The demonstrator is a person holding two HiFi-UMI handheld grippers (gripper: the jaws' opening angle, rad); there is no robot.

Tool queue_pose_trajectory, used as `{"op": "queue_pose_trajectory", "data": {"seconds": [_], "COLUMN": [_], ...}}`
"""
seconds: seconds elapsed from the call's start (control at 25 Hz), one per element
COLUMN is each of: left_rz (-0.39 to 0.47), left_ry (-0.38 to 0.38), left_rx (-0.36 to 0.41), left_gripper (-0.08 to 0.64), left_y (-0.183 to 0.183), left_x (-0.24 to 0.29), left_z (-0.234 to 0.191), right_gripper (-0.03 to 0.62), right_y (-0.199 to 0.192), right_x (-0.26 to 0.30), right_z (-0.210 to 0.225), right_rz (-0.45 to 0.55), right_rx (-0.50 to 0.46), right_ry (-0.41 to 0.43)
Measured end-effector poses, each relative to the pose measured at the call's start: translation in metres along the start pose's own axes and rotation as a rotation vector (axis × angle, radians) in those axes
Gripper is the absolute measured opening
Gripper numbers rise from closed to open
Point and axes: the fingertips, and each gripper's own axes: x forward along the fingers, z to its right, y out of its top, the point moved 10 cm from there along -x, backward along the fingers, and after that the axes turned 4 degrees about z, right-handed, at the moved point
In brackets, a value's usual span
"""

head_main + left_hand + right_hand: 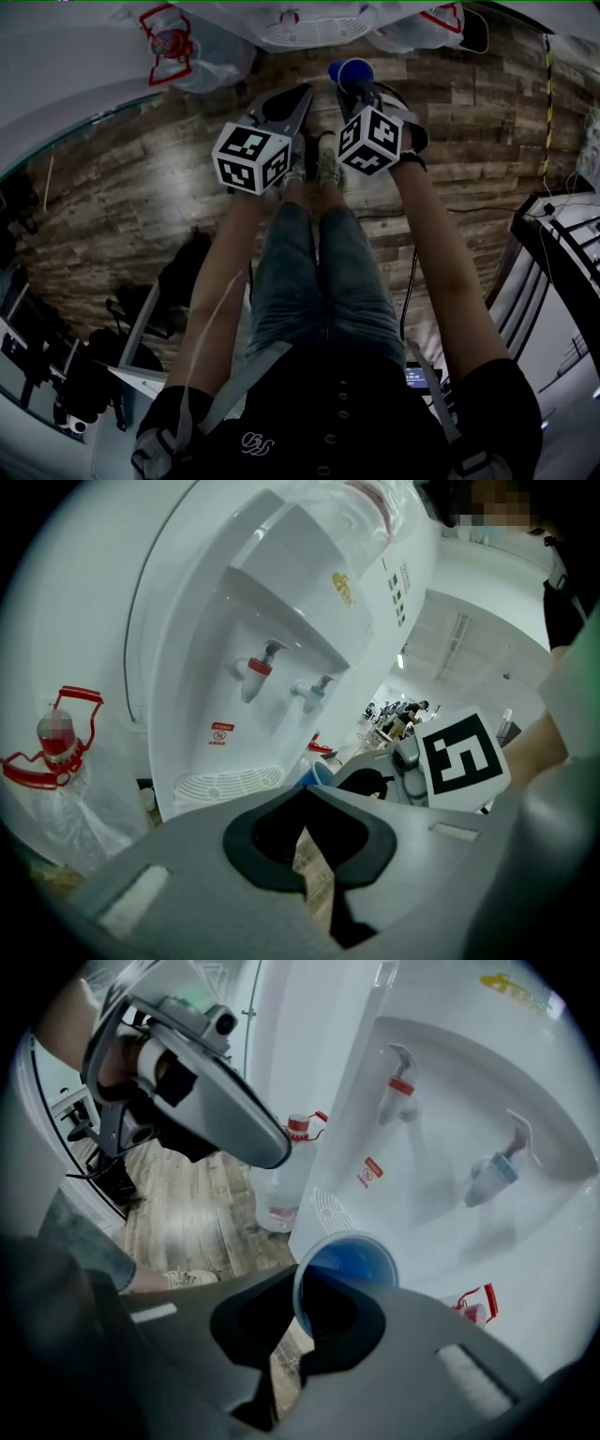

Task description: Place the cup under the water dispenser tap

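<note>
1. My right tool is closed tight on the blue cup, pinching its side wall at the rim.
2. The cup sits about upright. Its mouth opens upward and its long axis runs near vertical, so the right gripper view looks down into its hollow.
3. It hangs in the air in front of the white water dispenser, lower than the red tap and the blue tap. It is close to the drip grille and above the wooden floor.
4. My left tool has its jaws together with nothing between them. It points toward the dispenser, just beside the right tool.
</note>
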Motion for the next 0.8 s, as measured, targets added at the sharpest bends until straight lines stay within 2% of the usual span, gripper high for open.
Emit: {"op": "queue_pose_trajectory", "data": {"seconds": [0.16,0.36,0.8], "left_rz": [-0.013,-0.016,0.004], "left_ry": [0.007,-0.006,0.027], "left_rx": [-0.003,0.014,-0.004], "left_gripper": [-0.002,-0.002,-0.002], "left_y": [-0.003,-0.001,0.004], "left_x": [0.006,0.015,0.029], "left_z": [-0.003,-0.002,-0.008], "right_gripper": [0.005,0.005,0.005], "right_y": [-0.004,-0.002,0.006], "right_x": [0.008,0.017,0.034], "right_z": [0.015,0.029,0.055], "right_rz": [-0.007,-0.033,-0.042], "right_rx": [0.014,-0.058,-0.085], "right_ry": [-0.031,-0.065,-0.079]}}
